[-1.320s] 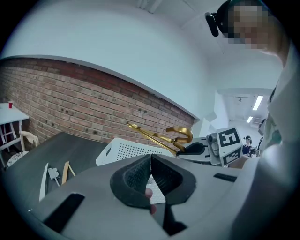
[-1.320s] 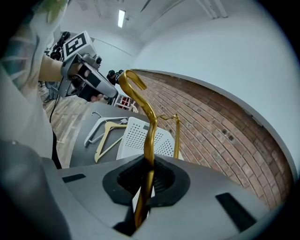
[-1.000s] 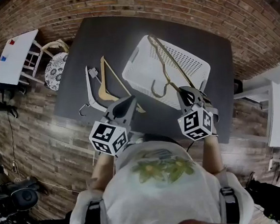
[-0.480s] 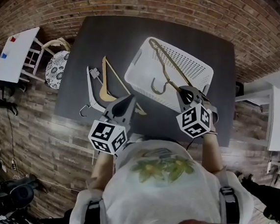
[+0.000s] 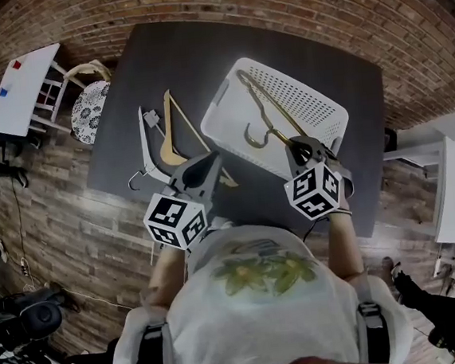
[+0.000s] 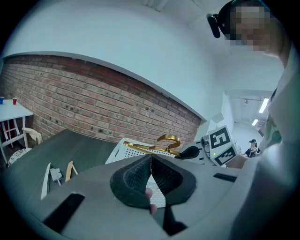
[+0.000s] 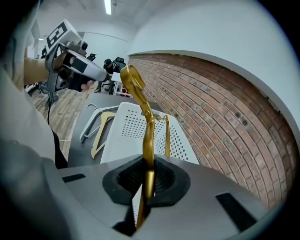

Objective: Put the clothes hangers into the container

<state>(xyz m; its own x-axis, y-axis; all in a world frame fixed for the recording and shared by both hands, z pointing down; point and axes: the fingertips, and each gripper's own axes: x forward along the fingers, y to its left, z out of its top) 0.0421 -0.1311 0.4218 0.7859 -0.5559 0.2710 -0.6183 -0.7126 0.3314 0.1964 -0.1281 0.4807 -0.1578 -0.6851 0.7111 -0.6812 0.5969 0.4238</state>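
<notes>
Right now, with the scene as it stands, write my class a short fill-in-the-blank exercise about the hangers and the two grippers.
1. Over the basket, the gold hanger is held by the ____ gripper.
2. The left gripper has its fingers shut on ____.
3. On the table, the wooden hanger lies between the white hanger and the ____.

Missing words: right; nothing; basket.

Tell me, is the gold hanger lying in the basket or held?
Held. The right gripper is shut on the hanger, which sticks out over the basket, above its rim.
</notes>
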